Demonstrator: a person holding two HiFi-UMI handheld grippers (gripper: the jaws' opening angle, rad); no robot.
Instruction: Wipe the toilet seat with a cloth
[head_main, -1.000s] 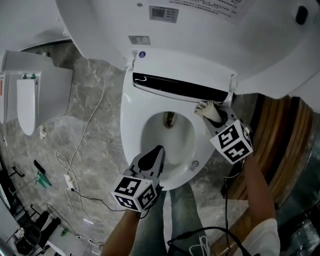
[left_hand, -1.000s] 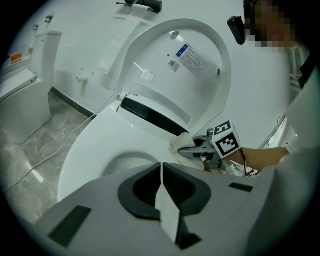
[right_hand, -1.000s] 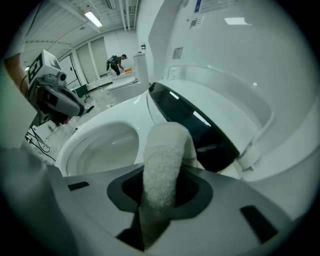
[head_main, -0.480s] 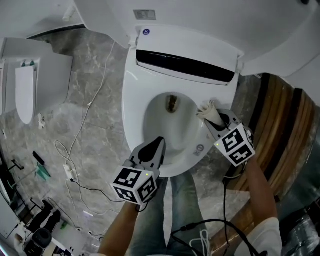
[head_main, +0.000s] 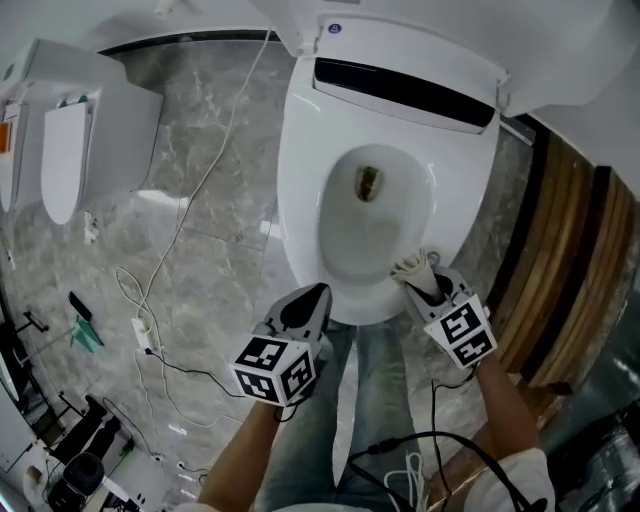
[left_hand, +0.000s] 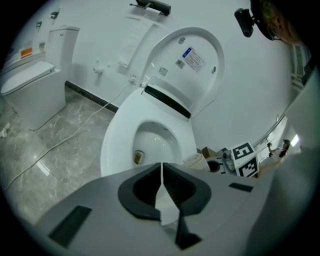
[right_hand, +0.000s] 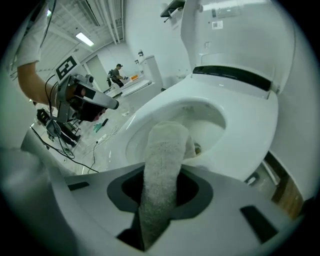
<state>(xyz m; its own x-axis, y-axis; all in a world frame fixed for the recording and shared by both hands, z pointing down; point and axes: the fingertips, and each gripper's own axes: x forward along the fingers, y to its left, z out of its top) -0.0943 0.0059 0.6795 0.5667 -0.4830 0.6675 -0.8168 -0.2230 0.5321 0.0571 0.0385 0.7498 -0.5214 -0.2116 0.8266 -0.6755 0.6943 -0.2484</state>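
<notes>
The white toilet seat (head_main: 298, 200) lies down around the bowl, with its lid (left_hand: 192, 65) raised. My right gripper (head_main: 428, 287) is shut on a rolled beige cloth (head_main: 412, 268). The cloth's tip rests on the seat's front right rim. In the right gripper view the cloth (right_hand: 162, 165) runs out between the jaws onto the seat (right_hand: 250, 135). My left gripper (head_main: 306, 306) hangs just in front of the seat's front edge. Its jaws are shut with nothing between them. The left gripper view looks over the seat (left_hand: 116, 145) and catches the cloth (left_hand: 196, 161) at right.
A second white toilet (head_main: 70, 160) stands at the far left. Cables (head_main: 150, 340) trail over the grey marble floor. Wooden slats (head_main: 560, 270) line the right side of the toilet. The person's legs are directly below the seat's front.
The right gripper has slid the cloth along the seat's right side, from near the hinge to the front right rim. The left gripper has stayed by the front edge.
</notes>
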